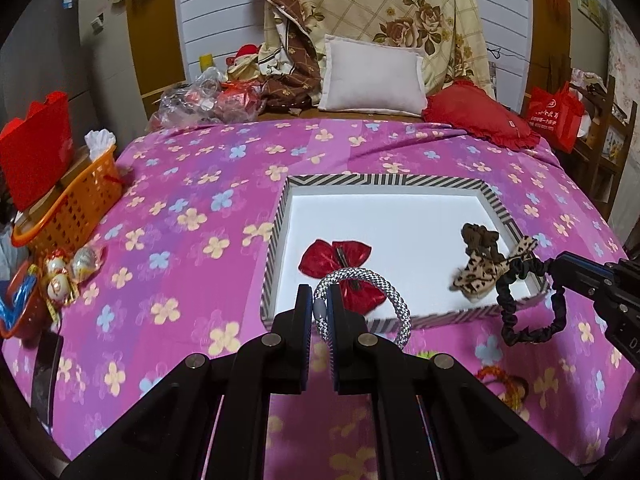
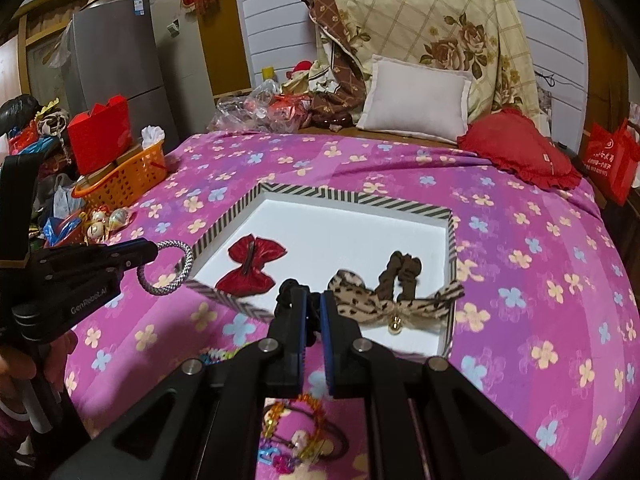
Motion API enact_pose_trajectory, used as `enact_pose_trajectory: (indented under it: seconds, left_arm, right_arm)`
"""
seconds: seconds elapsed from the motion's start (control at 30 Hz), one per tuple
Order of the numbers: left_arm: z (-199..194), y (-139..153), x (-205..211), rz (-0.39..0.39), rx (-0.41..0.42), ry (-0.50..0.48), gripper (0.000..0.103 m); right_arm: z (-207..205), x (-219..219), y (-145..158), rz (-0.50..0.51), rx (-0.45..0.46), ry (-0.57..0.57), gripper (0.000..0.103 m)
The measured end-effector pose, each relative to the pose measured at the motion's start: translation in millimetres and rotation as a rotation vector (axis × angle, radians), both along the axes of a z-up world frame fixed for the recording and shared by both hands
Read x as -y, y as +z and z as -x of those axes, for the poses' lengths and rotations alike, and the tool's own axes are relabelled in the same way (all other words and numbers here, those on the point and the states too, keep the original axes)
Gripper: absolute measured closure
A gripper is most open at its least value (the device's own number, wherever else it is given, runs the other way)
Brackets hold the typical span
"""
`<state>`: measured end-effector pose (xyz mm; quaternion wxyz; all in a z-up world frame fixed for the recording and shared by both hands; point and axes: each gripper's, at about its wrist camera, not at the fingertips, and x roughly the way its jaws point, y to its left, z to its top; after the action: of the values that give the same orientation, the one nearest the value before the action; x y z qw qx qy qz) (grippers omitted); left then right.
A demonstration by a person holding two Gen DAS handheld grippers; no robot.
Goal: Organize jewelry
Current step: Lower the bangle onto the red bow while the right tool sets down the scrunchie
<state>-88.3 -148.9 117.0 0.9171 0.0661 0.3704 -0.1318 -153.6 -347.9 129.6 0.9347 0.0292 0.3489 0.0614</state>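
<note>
Pink floral bedspread (image 1: 192, 200) | striped tray (image 1: 384, 179) | left tool (image 1: 319, 312) grips silver bracelet (image 1: 400, 312) | right tool (image 2: 313, 312) grips black scrunchie (image 1: 532, 312)

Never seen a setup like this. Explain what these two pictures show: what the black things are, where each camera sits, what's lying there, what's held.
No robot here: a person holds a two-finger gripper in each hand, each carrying a fisheye camera looking along its fingers. One picture is from the left gripper, the other from the right gripper; each also shows the other gripper from the side. Below is a bed with a pink flowered sheet and a striped-rim tray. A red bow lies in the tray. The left gripper is shut on a silver ring. The right is shut on a black scrunchie with a leopard bow.
</note>
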Motion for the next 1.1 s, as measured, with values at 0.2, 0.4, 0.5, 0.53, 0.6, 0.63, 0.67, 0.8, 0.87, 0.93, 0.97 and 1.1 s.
enact_pose_trajectory:
  seconds: [0.2,0.4,0.5,0.53,0.6,0.63,0.67,0.8,0.87,0.93,0.97,1.1]
  left_arm:
    - [-22.6,-0.5,5.4,0.014,-0.016,0.008,0.103]
    - [-49.3,-7.7,16.0,0.031,-0.052,0.007,0.103]
    - [-62.1,-16.4,22.8,0.038,-0.084,0.003,0.103]
    - [-65.6,-19.5,24.9,0.04,-0.092,0.002,0.103]
    - [-71.1,-25.2,28.4,0.045,-0.108,0.0,0.103]
    - [-74.0,-28.7,30.5,0.046,-0.117,0.0,0.103]
    - [-76.9,-32.6,32.5,0.044,-0.126,0.0,0.103]
    - [-85.9,-47.9,38.5,0.029,-0.158,-0.004,0.103]
    - [-89.3,-54.4,39.8,0.024,-0.171,-0.002,0.103]
    - [-92.3,-60.6,40.1,0.02,-0.184,0.002,0.103]
    - [-93.9,-64.0,40.3,0.016,-0.191,0.004,0.103]
    - [-96.8,-71.9,40.2,0.005,-0.205,0.009,0.103]
  right_arm:
    - [-23.6,8.3,2.4,-0.012,0.001,-0.01,0.096]
    - [-53.2,17.9,-2.3,-0.044,-0.016,-0.021,0.096]
    - [-67.0,19.6,-11.2,-0.052,-0.034,-0.023,0.096]
    - [-72.0,20.8,-15.7,-0.057,-0.042,-0.026,0.096]
    - [-79.9,23.2,-25.2,-0.073,-0.06,-0.032,0.096]
    - [-83.5,25.2,-30.2,-0.08,-0.07,-0.037,0.096]
    - [-86.9,26.8,-35.6,-0.083,-0.08,-0.043,0.096]
    - [-97.8,34.6,-56.1,-0.097,-0.123,-0.062,0.096]
    - [-101.6,38.6,-65.6,-0.101,-0.142,-0.074,0.096]
    - [-103.9,40.6,-71.8,-0.1,-0.153,-0.079,0.096]
    - [-105.6,41.6,-75.4,-0.1,-0.161,-0.081,0.096]
    - [-108.6,41.0,-88.7,-0.094,-0.19,-0.083,0.096]
